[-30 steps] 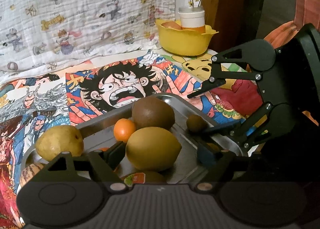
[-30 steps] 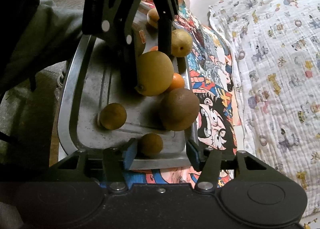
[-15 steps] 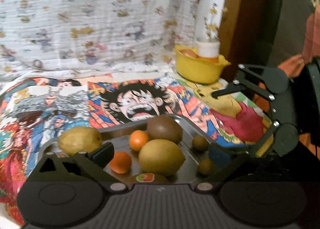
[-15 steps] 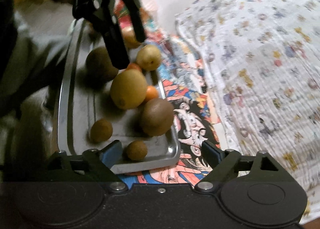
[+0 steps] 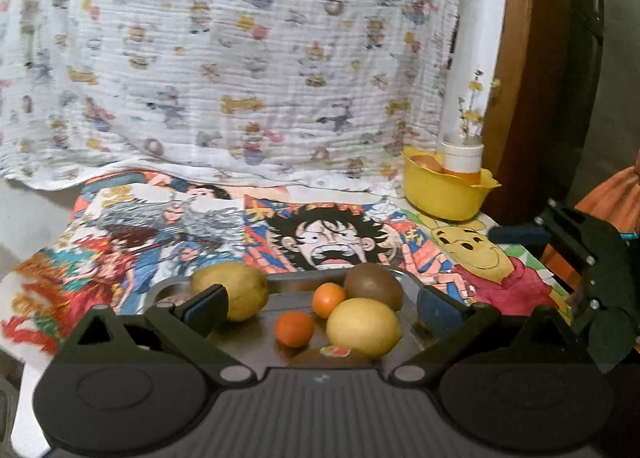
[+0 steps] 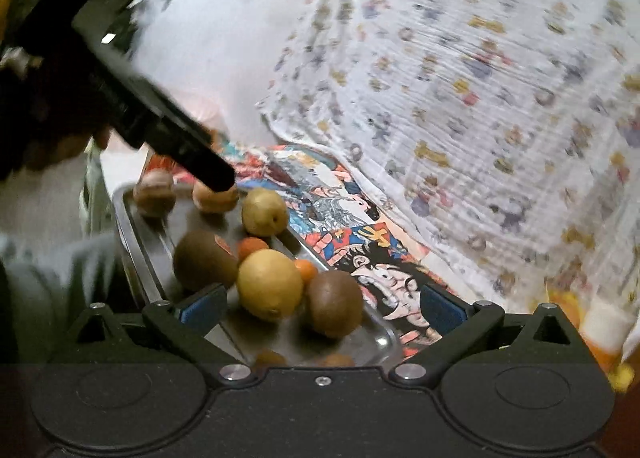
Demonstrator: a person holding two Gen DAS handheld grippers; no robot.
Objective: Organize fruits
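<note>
I am holding my left gripper [image 5: 320, 300] low in the left wrist view, its jaws standing fully released with nothing clamped between them. Behind the blue pads a metal tray [image 5: 406, 278] is sitting at the lower centre of the frame on a cartoon-printed mat [image 5: 328, 236]. On the tray a large yellow fruit [image 5: 363, 325] is lying right of centre, touching a small orange [image 5: 328, 300] behind it. A second small orange [image 5: 295, 328] is sitting just left of the yellow fruit. A brown kiwi [image 5: 373, 285] is resting at the tray's far right, and a yellow-green pear [image 5: 234, 290] is sitting at its far left, partly behind my left finger. A yellow bowl [image 5: 446, 193] holding a white jar [image 5: 461, 155] is standing at the right of the frame, well apart from the tray. My right gripper [image 5: 516, 236] is showing at the right edge.

In the right wrist view, which is blurred, my right gripper [image 6: 322, 306] is filling the bottom, and its jaws are opening, gripping nothing. The same tray [image 6: 136, 258] is running from lower centre to centre left, with the yellow fruit [image 6: 270, 284] and a kiwi [image 6: 334, 304] lying beyond the pads. A printed white cloth [image 6: 480, 97] is covering the upper right of the frame.
</note>
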